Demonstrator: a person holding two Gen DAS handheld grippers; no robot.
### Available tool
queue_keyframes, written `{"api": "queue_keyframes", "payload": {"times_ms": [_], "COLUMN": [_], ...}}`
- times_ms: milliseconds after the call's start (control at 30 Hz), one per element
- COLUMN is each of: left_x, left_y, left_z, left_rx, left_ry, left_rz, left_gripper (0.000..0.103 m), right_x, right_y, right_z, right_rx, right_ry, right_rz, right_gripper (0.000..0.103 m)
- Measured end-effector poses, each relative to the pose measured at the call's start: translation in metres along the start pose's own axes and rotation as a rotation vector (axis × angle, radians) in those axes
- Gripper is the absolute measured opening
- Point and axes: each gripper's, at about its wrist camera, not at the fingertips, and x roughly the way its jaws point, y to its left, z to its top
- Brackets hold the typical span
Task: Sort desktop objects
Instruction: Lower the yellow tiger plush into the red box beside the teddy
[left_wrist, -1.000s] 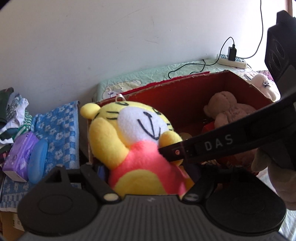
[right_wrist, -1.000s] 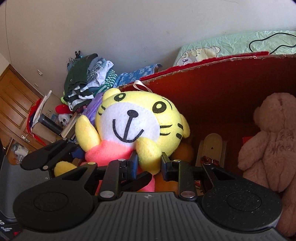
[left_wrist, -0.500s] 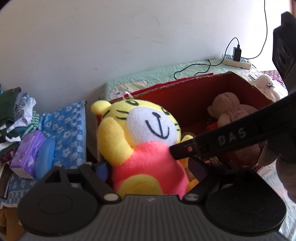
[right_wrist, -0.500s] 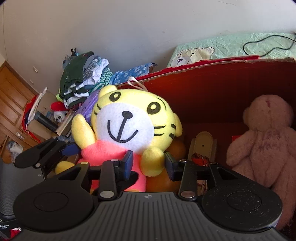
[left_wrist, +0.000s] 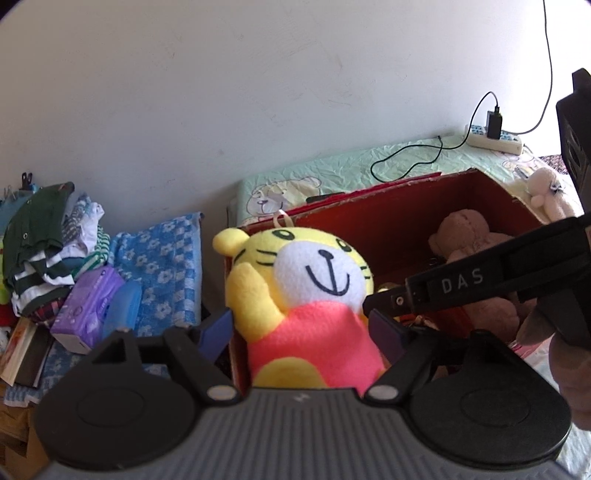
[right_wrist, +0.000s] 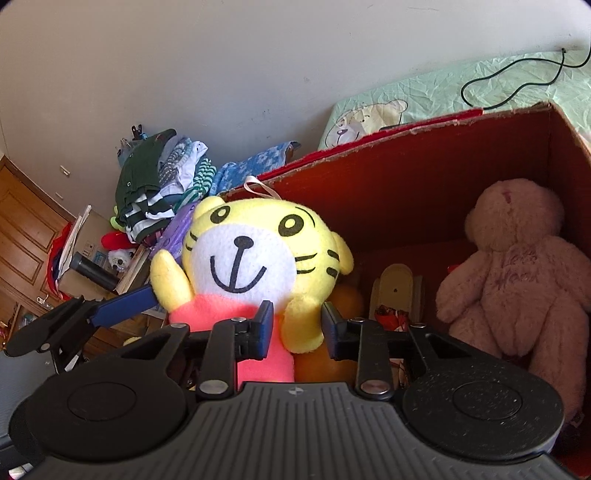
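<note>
Right wrist: claw around tiger's paw

Both tools are matte black plastic. The left gripper has a ribbed grey housing, two round black discs, silver pivot screws and dark blue pads. The right gripper looks the same from its own camera; seen from the left camera, its finger bears white letters "DAS".

The only clear lettering is "DAS", in pale capitals on the black arm of the right gripper, just right of the tiger plush. Stitched writing on the pink bear's chest is unreadable.
</note>
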Motion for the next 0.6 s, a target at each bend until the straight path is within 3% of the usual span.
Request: {"api": "queue_keyframes", "payload": {"times_ms": [200, 600], "left_x": [0.005, 0.013], "left_y": [-0.001, 0.001], "left_z": [-0.002, -0.003], "left_rx": [-0.013, -0.053], "left_ry": [0.046, 0.098], "left_rz": [0.038, 0.070], "left_gripper": [0.082, 0.088], "right_x": [0.009, -0.005], "right_y": [0.001, 0.005], "right_z": [-0.004, -0.009], "right_rx": [-0.011, 0.003], "right_ry": [0.017, -0.021], "right_rz": [-0.036, -0.023], "right_gripper": [0.033, 0.033]}}
